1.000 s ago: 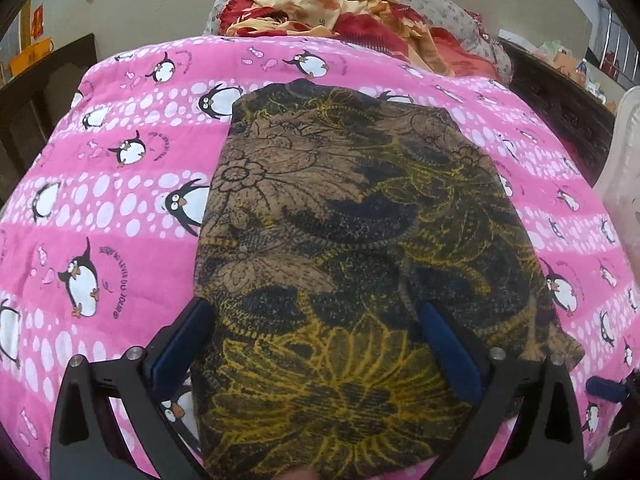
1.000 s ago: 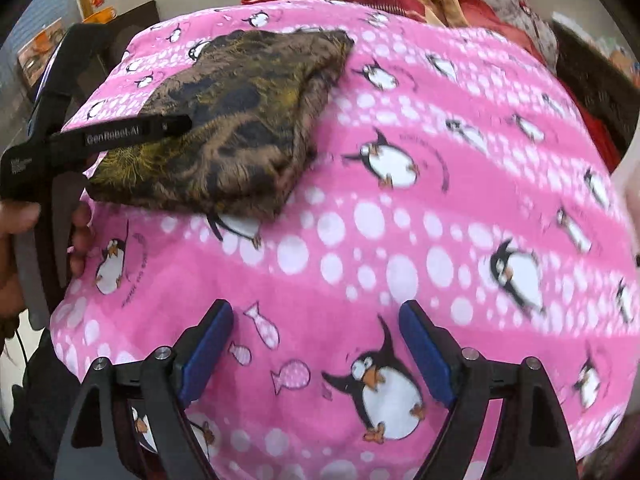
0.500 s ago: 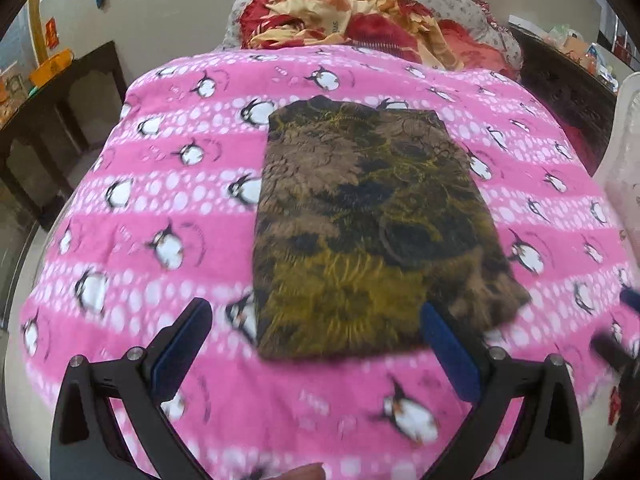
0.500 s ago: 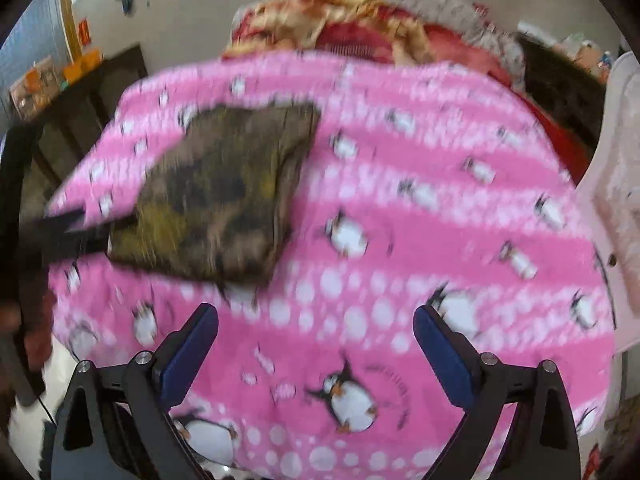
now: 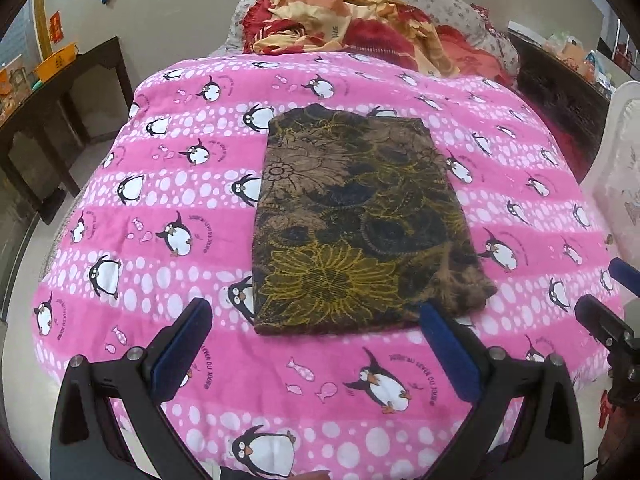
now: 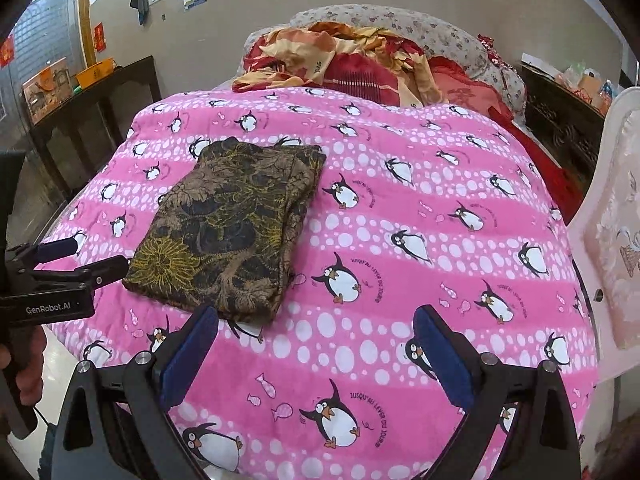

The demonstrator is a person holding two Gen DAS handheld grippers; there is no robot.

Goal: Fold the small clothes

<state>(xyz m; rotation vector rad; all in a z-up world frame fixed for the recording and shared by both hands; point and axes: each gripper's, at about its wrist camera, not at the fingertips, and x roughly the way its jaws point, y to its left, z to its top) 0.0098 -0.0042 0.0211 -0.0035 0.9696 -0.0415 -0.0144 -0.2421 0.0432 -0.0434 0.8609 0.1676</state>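
While the pink penguin blanket [image 5: 168, 312] covered the big bed and filled most of both views, a pile of red and orange bedding [image 5: 352, 28] sat heaped at the top middle of the frame, against a grey spotted pillow [image 5: 432, 4]. A dark wooden table [image 5: 60, 92] stood at the upper left, by the beige wall. A pale pink padded board [image 6: 616, 240] ran down the right edge of the right wrist view.

The folded cloth [image 5: 360, 220], brown and black with yellow flowers, lay flat on the blanket. In the left wrist view it sat in the middle of the frame. In the right wrist view the cloth [image 6: 236, 224] sat left of the middle. It made a neat, thick rectangle with layers showing along its right side.

The left gripper [image 5: 316, 344] was at the bottom of its own view. Its blue pads stood wide apart with nothing between them, and the near edge of the cloth was just past their tips. In the other view the left gripper [image 6: 84, 260] came in from the left edge, next to the cloth's near left corner, with a hand [image 6: 24, 364] below it.

The right gripper [image 6: 316, 348] was at the bottom of its view. Its jaws had just been opening and stood wide, with only blanket between them. Its left pad was just below the cloth's near corner.
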